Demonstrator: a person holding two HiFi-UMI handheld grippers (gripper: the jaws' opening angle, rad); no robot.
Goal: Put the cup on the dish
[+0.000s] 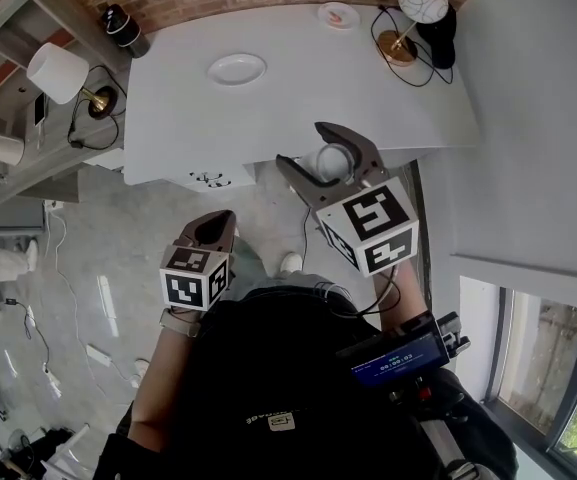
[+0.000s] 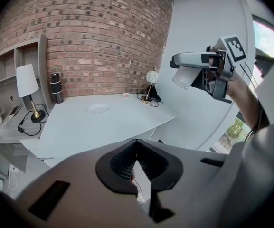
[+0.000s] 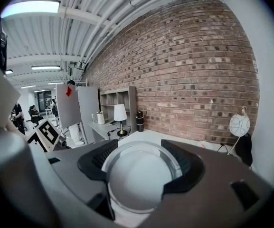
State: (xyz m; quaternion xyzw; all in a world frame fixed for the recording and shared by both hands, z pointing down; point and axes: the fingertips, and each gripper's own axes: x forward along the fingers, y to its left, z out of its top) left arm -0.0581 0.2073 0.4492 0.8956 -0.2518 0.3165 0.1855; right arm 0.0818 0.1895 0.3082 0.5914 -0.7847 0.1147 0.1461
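Note:
The white dish [image 1: 236, 68] lies on the white table [image 1: 298, 98], toward its far left; in the left gripper view the dish [image 2: 99, 109] sits mid-table. My right gripper [image 1: 305, 148] is shut on a pale translucent cup [image 1: 333, 161], held in the air above the table's near edge. In the right gripper view the cup [image 3: 141, 175] fills the gap between the jaws, mouth toward the camera. The left gripper view shows the same cup [image 2: 183, 78] high at the right. My left gripper [image 1: 215, 224] hangs shut and empty over the floor, short of the table; its dark pads [image 2: 122, 161] meet.
A small dish [image 1: 338, 14] and a globe lamp [image 1: 420, 3] with black cables stand at the table's far right. A black bottle [image 1: 123, 28] is at the far left corner. A white-shaded lamp [image 1: 56, 73] stands on the side shelf. A wall rises at the right.

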